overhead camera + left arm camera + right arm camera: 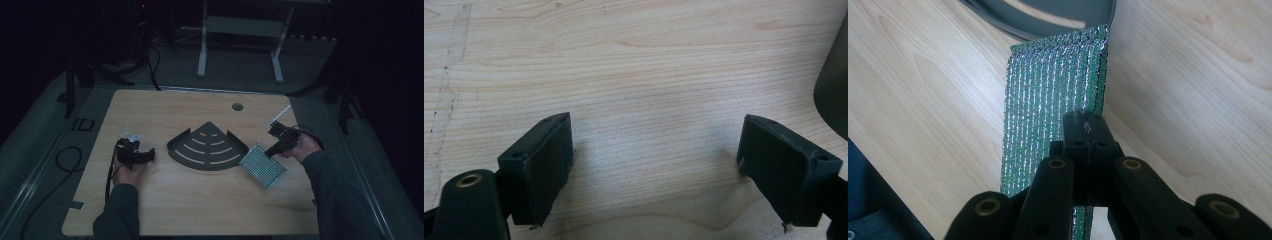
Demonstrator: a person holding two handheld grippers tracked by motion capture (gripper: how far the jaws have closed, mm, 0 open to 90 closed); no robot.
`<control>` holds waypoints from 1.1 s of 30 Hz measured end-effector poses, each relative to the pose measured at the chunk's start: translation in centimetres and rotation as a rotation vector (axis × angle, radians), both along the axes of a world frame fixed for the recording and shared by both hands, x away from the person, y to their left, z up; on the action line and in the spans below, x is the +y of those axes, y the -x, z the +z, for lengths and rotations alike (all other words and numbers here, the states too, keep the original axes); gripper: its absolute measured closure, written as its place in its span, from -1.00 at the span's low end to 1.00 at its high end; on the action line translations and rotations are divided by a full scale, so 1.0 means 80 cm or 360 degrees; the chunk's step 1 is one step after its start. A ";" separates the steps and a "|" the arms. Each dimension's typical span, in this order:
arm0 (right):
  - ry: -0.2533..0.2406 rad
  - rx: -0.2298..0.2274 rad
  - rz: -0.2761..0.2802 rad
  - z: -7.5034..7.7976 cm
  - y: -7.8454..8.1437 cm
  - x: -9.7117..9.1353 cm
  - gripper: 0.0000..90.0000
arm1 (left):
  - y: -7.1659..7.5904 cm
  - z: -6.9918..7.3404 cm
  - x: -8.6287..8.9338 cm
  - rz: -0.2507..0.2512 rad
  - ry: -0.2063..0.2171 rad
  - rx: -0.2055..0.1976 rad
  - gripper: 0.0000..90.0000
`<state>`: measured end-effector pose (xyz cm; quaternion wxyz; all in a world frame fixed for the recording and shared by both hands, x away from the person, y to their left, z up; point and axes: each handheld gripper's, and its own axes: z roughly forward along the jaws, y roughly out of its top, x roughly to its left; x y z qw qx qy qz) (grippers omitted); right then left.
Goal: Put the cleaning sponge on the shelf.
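Right gripper [1087, 131] clamped on green scouring pad [1048, 95] edge, left gripper [654, 170] open, well apart.

A green scouring pad [1053, 95] with glittering silver threads, flat and rectangular, hangs tilted just beside the right corner of the dark fan-shaped tray [210, 165], one edge pinched, lifted off the worktop [200, 210].
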<state>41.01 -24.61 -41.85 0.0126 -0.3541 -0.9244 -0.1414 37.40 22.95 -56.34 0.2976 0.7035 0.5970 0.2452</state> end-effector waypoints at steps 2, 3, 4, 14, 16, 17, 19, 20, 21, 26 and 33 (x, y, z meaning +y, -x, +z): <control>-0.0001 -0.0005 0.0004 0.003 -0.001 0.002 1.00 | 0.000 0.000 0.000 0.0000 0.0000 0.0000 -0.66; -0.0002 -0.0009 0.0004 0.005 -0.002 0.003 1.00 | 0.000 0.000 0.000 0.0000 0.0001 0.0000 -0.66; -0.0003 -0.0011 0.0009 0.007 -0.002 0.004 1.00 | 0.000 0.000 0.000 0.0000 0.0000 0.0000 -0.66; 0.0005 -0.0051 0.0021 0.023 -0.011 0.017 1.00 | 0.000 0.000 0.000 0.0000 0.0000 0.0001 -0.66; 0.0006 -0.0057 0.0025 0.025 -0.013 0.020 1.00 | 0.000 0.000 0.000 0.0000 0.0000 0.0001 -0.66; 0.0007 -0.0061 0.0034 0.026 -0.015 0.021 1.00 | 0.000 0.000 0.000 0.0000 0.0000 0.0001 -0.66; 0.0002 -0.0062 0.0029 0.028 -0.017 0.023 1.00 | 0.000 0.000 0.000 0.0000 0.0000 0.0001 -0.66; 0.0008 -0.0056 0.0023 0.029 -0.018 0.025 1.00 | 0.000 0.000 0.000 0.0000 0.0001 0.0000 -0.66; 0.0006 -0.0051 0.0032 0.029 -0.020 0.026 1.00 | 0.000 0.000 0.000 0.0000 0.0001 0.0000 -0.66; 0.0017 -0.0050 0.0033 0.031 -0.027 0.034 1.00 | 0.000 0.000 0.000 0.0002 0.0002 0.0001 -0.66; 0.0032 -0.0038 0.0039 0.034 -0.035 0.043 1.00 | 0.000 0.000 0.000 0.0000 0.0000 0.0000 -0.66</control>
